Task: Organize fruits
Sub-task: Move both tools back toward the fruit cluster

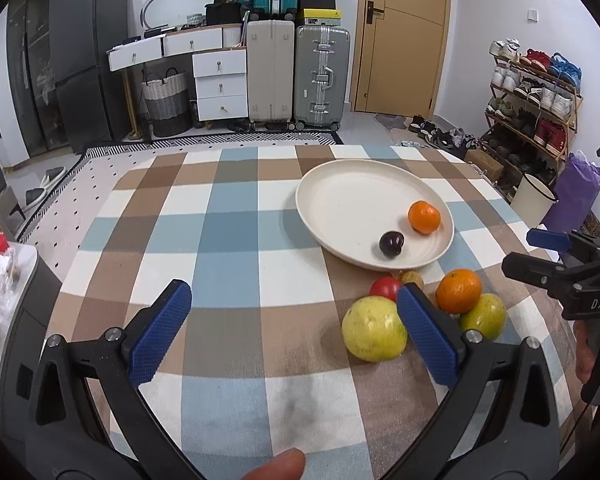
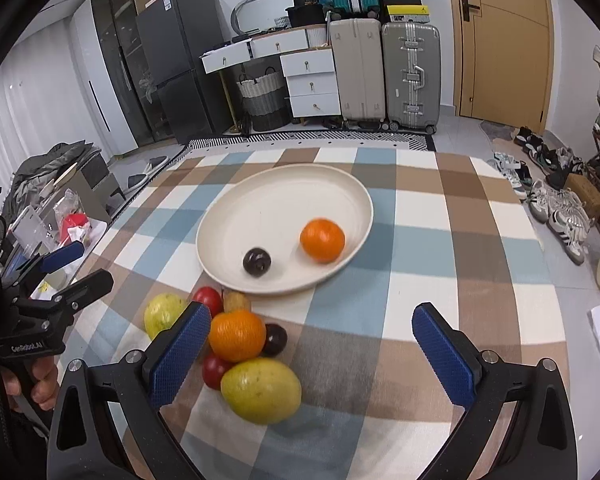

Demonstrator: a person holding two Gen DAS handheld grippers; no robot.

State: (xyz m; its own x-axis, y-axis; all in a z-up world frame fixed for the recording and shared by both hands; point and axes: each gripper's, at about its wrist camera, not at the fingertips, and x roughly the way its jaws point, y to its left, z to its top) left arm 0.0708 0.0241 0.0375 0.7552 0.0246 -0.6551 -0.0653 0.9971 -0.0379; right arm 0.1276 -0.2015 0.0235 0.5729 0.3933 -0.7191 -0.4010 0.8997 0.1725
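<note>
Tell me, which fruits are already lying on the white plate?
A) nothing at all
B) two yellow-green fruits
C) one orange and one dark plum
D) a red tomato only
C: the white plate holds one orange and one dark plum; the rest of the fruit lies in a heap on the checked cloth beside it.

I see a cream plate (image 2: 228, 216) w/ an orange (image 2: 322, 239) on its right side and a dark plum (image 2: 256, 262) at its near edge, apart. Just near of it a touching pile: 2 yellow-green guavas (image 2: 261, 390), another orange (image 2: 237, 335), 2 red tomatoes (image 2: 207, 298), 2nd plum (image 2: 275, 339), brownish fruit (image 2: 237, 301).
</note>
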